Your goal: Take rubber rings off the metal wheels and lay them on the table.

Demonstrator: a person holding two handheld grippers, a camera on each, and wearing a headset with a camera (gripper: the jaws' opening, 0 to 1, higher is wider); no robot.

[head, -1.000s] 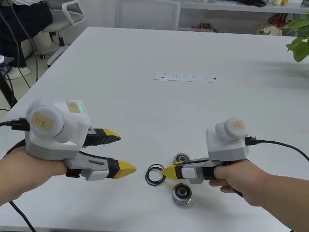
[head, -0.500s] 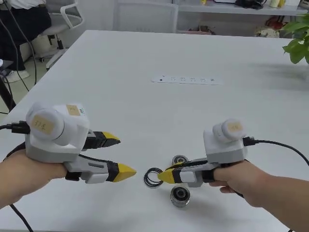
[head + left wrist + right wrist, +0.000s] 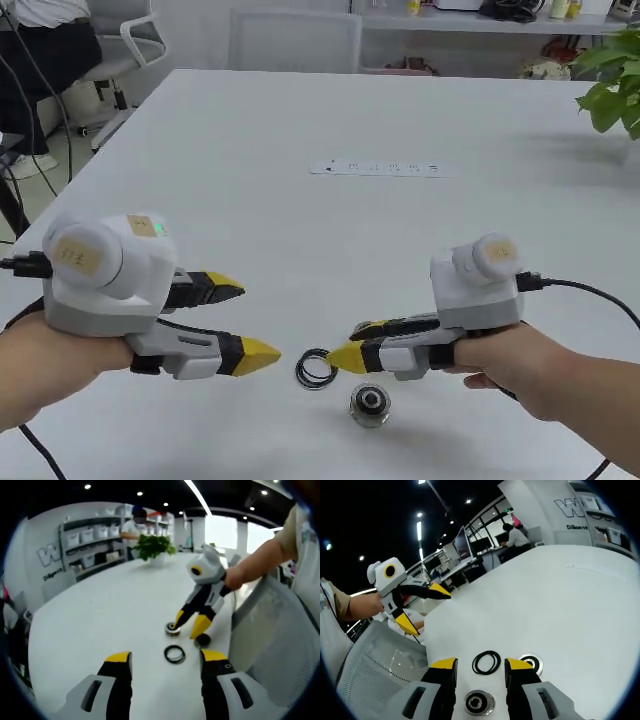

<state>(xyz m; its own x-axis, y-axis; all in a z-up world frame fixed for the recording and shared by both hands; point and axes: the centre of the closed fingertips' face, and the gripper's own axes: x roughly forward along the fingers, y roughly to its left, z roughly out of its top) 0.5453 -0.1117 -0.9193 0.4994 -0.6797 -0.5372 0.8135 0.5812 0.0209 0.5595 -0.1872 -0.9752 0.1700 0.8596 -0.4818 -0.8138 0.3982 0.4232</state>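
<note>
Two black rubber rings [image 3: 315, 368] lie overlapping on the white table [image 3: 400, 240], also seen as rings [image 3: 174, 653] and rings [image 3: 486, 661]. One metal wheel [image 3: 370, 403] sits near the front edge, a second wheel [image 3: 530, 662] just beyond it. My right gripper [image 3: 352, 343] hovers open right of the rings, above the far wheel, with nothing between its jaws. My left gripper [image 3: 243, 320] is open to the left of the rings, pointing at them. From the left gripper view, the right gripper [image 3: 191, 624] stands over a wheel [image 3: 172, 628].
A white power strip [image 3: 385, 167] lies mid-table. A green plant [image 3: 610, 90] stands at the far right corner. Office chairs [image 3: 290, 40] line the far edge. The table's front edge runs close below the near wheel.
The right gripper has lifted and tilted slightly, its two tips now showing apart, and it now covers the far wheel in the head view. The left gripper has barely moved.
</note>
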